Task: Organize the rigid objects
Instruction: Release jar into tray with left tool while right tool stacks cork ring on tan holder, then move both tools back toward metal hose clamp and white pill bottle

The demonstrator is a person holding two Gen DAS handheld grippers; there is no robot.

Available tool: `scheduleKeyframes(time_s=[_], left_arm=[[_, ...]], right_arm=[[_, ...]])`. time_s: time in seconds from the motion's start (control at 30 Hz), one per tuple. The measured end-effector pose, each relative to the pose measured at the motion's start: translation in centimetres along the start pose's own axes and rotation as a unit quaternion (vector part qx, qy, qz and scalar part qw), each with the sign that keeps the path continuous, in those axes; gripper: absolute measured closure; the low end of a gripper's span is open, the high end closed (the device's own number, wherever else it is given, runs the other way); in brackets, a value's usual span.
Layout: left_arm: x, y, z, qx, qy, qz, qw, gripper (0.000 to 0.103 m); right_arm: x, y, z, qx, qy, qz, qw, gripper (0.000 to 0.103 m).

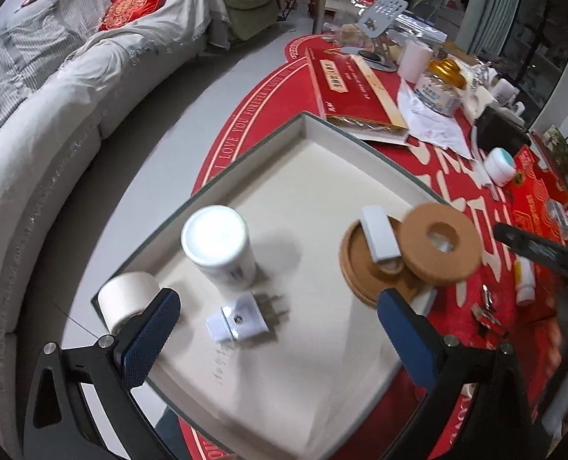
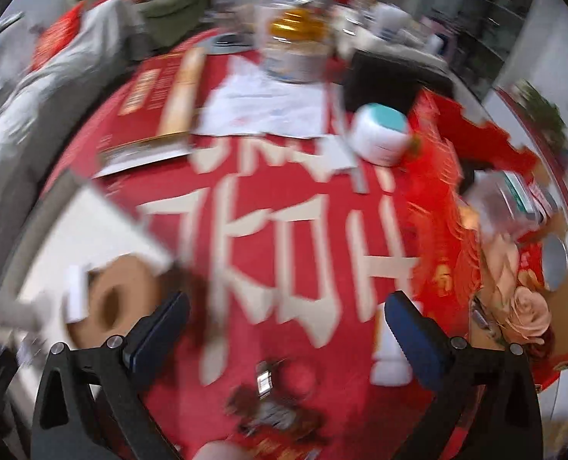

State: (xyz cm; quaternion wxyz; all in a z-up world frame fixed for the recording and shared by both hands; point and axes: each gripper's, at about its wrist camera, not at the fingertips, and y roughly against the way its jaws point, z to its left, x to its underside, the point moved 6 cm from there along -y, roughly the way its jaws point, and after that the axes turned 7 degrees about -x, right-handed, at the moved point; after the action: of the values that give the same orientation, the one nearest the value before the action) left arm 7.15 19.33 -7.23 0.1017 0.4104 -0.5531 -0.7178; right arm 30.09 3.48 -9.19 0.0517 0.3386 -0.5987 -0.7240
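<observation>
A shallow white tray (image 1: 322,142) sits at the near edge of a table spread with a red cloth (image 1: 475,207); the left gripper (image 1: 278,329) hangs over the tray's near side, its blue-padded jaws spread wide and holding nothing; between them lies a white plug adapter (image 1: 242,320), prongs pointing toward the tray's right side; just beyond it a white canister (image 1: 220,247) stands upright, and a roll of white tape (image 1: 127,301) rests at the tray's near left corner; along the right edge a cork ring (image 1: 441,247) lies tilted across a brown round lid (image 1: 364,264), with a small white block (image 1: 380,237) on top of the lid; the right gripper (image 2: 286,329) hovers over the red cloth beside the tray, its jaws likewise wide apart and empty, in a heavily blurred view; a white bottle (image 2: 391,360) lies near its right finger.
</observation>
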Motion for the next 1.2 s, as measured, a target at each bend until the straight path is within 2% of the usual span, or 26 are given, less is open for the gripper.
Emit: scheduleKeyframes(time_s=[0.2,0.3,0.4,0.5,0.67,0.83,0.9,1.03,1.1,1.13,1.2], left_arm=[[1.6,0.6,-1.0,0.001,-0.022,0.016,0.9996,0.0],[2.1,0.7,-1.3,0.001,-0.031,0.019,0.9993,0.0],[2.6,0.9,-1.4,0.001,-0.036,0.023,0.9991,0.0],[2.9,1.3,-1.5,0.001,-0.041,0.022,0.9989,0.0],[3.8,2.2,-1.5,0.008,-0.049,0.016,0.9986,0.0],[5.4,2.9,-2.9,0.023,-0.062,0.021,0.9975,0.0],[6.5,3.1,-4.0,0.03,-0.076,0.025,0.9964,0.0],[8.7,3.4,-5.5,0.034,-0.097,0.036,0.994,0.0],[9.8,3.4,-5.8,0.036,-0.102,0.046,0.9931,0.0],[10.1,3.4,-5.8,0.035,-0.103,0.049,0.9929,0.0],[10.7,3.7,-5.6,0.031,-0.103,0.051,0.9929,0.0]], right_arm=[[-0.9,-3.5,-1.3,0.037,-0.003,0.013,0.999,0.0],[-0.4,-5.0,-1.8,0.022,-0.042,0.04,0.998,0.001],[0.8,-4.6,-2.2,0.018,-0.085,0.041,0.995,0.001],[2.6,-3.7,-2.4,0.012,-0.132,0.045,0.99,0.001],[6.9,-1.0,-2.3,0.002,-0.177,0.045,0.983,0.001],[12.7,1.1,-3.1,-0.061,-0.242,0.066,0.966,0.001],[13.6,2.2,-3.0,-0.058,-0.219,0.063,0.972,0.001],[13.6,5.0,-2.4,-0.042,-0.125,0.021,0.991,0.001],[13.3,5.7,-1.9,-0.037,-0.088,0.007,0.995,0.001],[12.8,5.6,-1.5,-0.034,-0.07,0.005,0.997,0.001],[12.1,4.7,-0.6,0.001,-0.02,0.019,1.0,0.001]])
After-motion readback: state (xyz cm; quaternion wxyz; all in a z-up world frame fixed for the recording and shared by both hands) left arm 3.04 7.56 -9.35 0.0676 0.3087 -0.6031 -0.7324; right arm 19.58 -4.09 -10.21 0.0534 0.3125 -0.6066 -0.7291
